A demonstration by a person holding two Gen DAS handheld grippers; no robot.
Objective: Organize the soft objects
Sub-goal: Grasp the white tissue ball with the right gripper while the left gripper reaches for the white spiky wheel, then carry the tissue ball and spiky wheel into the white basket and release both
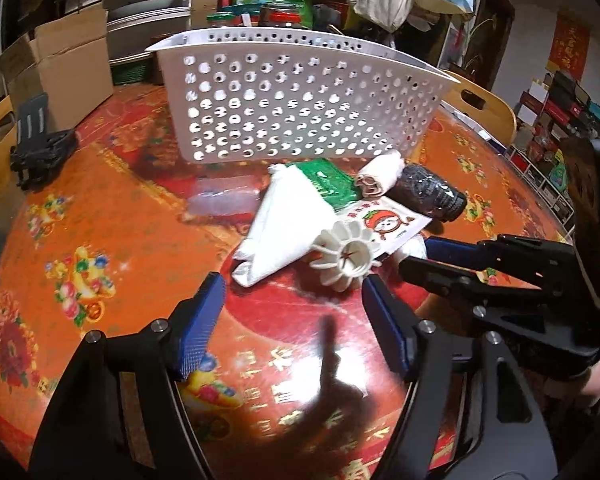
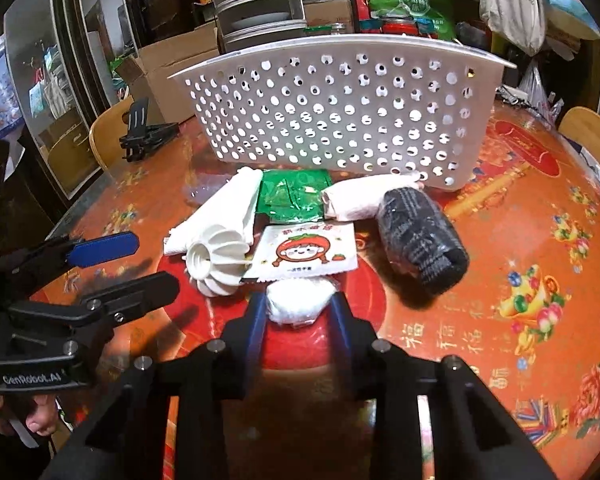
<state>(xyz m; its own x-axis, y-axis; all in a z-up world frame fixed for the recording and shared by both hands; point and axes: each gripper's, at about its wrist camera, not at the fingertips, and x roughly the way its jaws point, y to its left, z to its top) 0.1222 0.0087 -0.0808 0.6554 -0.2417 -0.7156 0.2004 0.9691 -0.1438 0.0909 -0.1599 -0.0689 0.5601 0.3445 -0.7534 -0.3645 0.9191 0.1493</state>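
A white perforated basket stands at the back of the table. In front of it lie a white folded cloth, a green packet, a white rolled towel, a black rolled cloth, a cartoon sachet and a white ribbed plastic piece. My right gripper is shut on a small white soft wad. My left gripper is open and empty, just before the ribbed piece.
A black folding stand sits at the table's left. A clear plastic item lies left of the white cloth. Boxes, bags and jars crowd behind the basket. Wooden chairs stand around the red patterned table.
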